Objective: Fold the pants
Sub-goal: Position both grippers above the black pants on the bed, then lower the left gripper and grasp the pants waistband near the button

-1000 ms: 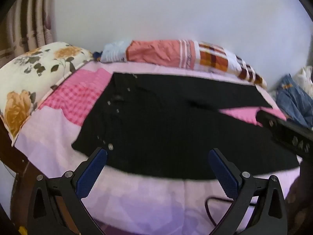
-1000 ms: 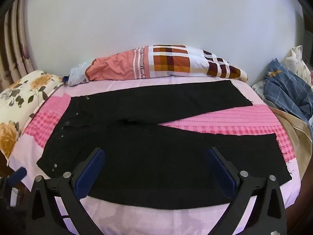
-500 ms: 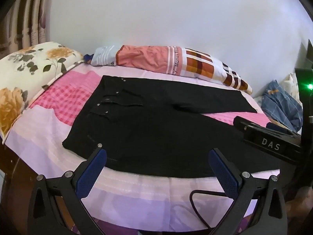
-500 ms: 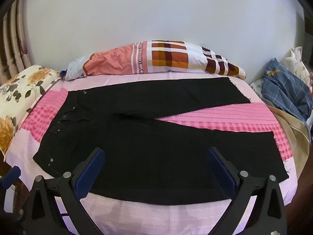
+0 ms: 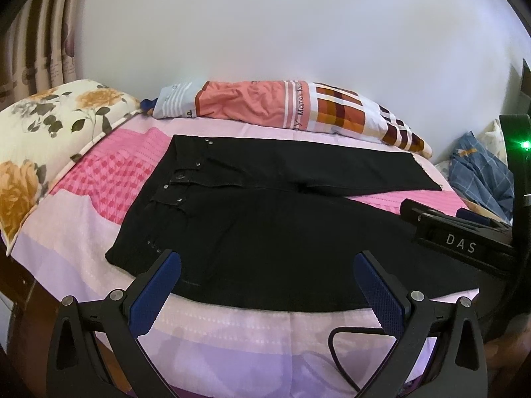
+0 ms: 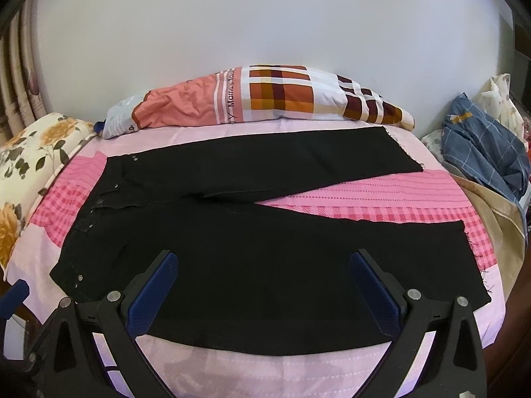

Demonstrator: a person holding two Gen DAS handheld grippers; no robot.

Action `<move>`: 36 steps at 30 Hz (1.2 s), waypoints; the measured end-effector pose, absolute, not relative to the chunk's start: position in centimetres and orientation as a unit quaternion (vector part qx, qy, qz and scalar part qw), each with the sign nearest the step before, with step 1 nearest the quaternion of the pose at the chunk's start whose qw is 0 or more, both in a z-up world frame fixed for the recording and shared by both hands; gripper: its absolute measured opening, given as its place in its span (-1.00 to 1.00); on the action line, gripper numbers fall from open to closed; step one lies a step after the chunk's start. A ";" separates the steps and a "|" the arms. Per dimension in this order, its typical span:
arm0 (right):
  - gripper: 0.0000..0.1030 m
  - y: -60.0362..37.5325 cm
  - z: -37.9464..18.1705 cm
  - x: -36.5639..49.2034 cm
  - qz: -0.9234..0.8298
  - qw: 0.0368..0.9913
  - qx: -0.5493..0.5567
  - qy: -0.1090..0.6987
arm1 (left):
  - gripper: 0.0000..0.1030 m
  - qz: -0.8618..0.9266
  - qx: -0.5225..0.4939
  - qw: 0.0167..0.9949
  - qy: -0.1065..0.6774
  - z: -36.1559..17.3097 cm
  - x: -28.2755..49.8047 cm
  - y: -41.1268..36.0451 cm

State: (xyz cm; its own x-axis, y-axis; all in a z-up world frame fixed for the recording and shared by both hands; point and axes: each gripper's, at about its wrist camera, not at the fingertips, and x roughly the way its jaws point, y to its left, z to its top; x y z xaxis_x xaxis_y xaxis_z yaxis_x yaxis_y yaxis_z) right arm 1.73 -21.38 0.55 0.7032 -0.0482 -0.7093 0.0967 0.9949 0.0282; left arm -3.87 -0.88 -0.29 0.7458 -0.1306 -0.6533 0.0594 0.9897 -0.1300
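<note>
Pants (image 6: 252, 248), black, flat across centre frame on the pink bed (image 6: 381, 195); waistband at left, legs splayed in a V toward the right. Nothing folded yet. Left claw (image 5: 267, 285) spread, empty, above the near waist edge. Right claw (image 6: 262, 285) spread, empty, over the near leg. Risks, judged: a pinch that catches only the top layer, or the bedsheet with it. Frayed hem (image 6: 478, 265) at frame right lies close to the bed edge and may slide off. Cable (image 5: 335, 341) could snag.

Black pants (image 6: 252, 252) spread flat on the bed, unfolded, legs splayed rightward, waistband left.
</note>
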 end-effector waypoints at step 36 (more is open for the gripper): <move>0.98 -19.7 -3.8 11.1 -0.016 0.887 0.007 0.461 | 0.96 -0.098 -0.034 0.888 0.447 -4.9 24.3 16.0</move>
State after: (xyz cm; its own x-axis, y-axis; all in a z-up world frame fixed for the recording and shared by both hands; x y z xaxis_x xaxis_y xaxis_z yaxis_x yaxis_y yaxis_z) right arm 11.13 -19.73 -3.80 0.5745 -0.0212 -0.8182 0.0344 0.9994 -0.0017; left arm 24.29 15.99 -4.87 0.5807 -0.2051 -0.7879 0.1439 0.9784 -0.1487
